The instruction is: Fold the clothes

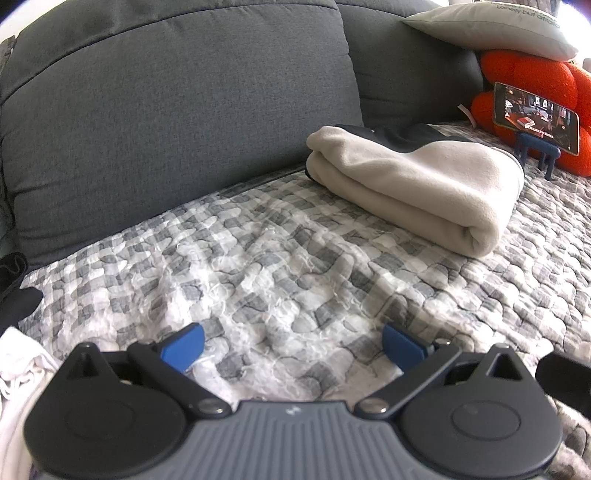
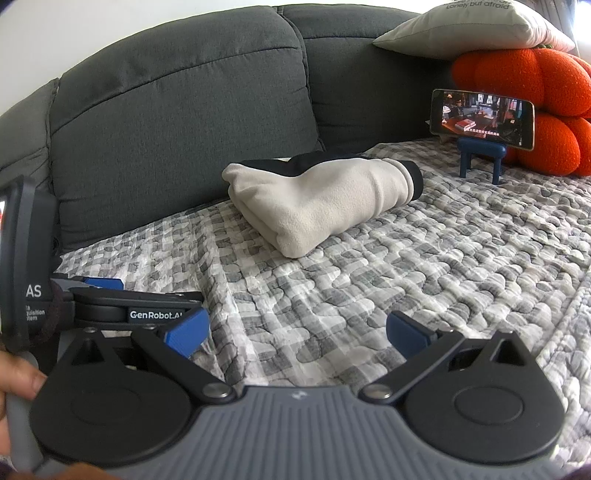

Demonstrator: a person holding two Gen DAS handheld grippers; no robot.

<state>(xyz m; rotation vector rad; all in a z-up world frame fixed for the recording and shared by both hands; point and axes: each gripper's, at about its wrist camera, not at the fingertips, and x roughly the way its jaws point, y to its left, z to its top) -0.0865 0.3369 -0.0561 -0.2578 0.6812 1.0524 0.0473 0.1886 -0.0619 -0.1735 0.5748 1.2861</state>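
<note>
A folded beige fleece garment [image 1: 410, 184] with a dark lining lies on the checked quilt [image 1: 258, 266] near the sofa back; it also shows in the right wrist view [image 2: 317, 206]. My left gripper [image 1: 293, 347] is open and empty, low over the quilt, well short of the garment. My right gripper [image 2: 297, 336] is open and empty over the quilt too. The left gripper [image 2: 110, 306] shows at the left of the right wrist view. White cloth [image 1: 18, 373] lies at the lower left beside the left gripper.
A grey sofa back [image 1: 166, 110] stands behind. A phone on a blue stand [image 2: 480, 118] plays video at the right, in front of an orange cushion [image 2: 535, 92] with a pale pillow [image 2: 472, 26] on top. A dark item [image 1: 14, 291] lies at the left edge.
</note>
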